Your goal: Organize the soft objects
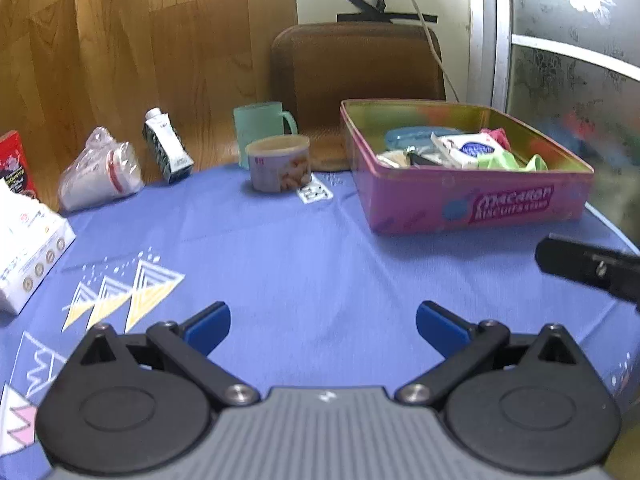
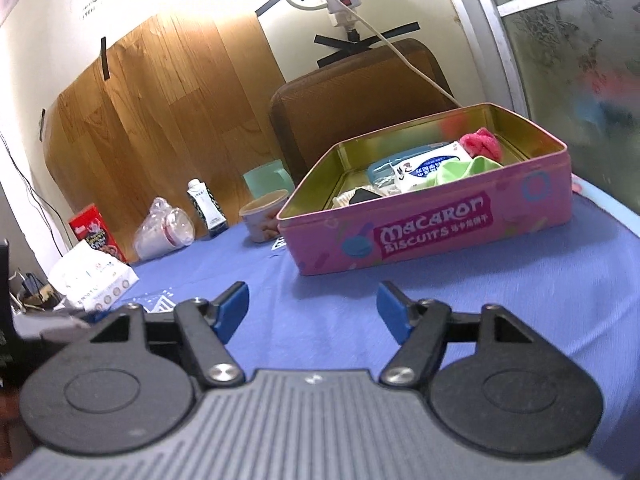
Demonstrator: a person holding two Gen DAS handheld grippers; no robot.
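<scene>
Left wrist view: the left gripper (image 1: 323,326) hangs over the blue cloth (image 1: 300,248) on the bench, its jaws wide apart and holding nothing. The soft things already lie in the pink biscuit tin (image 1: 464,196), toward its right end: a white tissue pack (image 1: 464,148), a green cloth (image 1: 510,160) and something pink behind. They look light and limp, so a pinch at a raised fold or a pack's edge should hold; the plastic wrap may slip. A black bar at the right edge (image 1: 588,268) is probably the other gripper, cut off

Right wrist view: the right gripper (image 2: 312,314) also stands open and empty, short of the tin. The tin's near wall hides the lower parts of its contents; the pink fluffy item (image 2: 482,142) cannot be identified, nor the dark object beside the pack
</scene>
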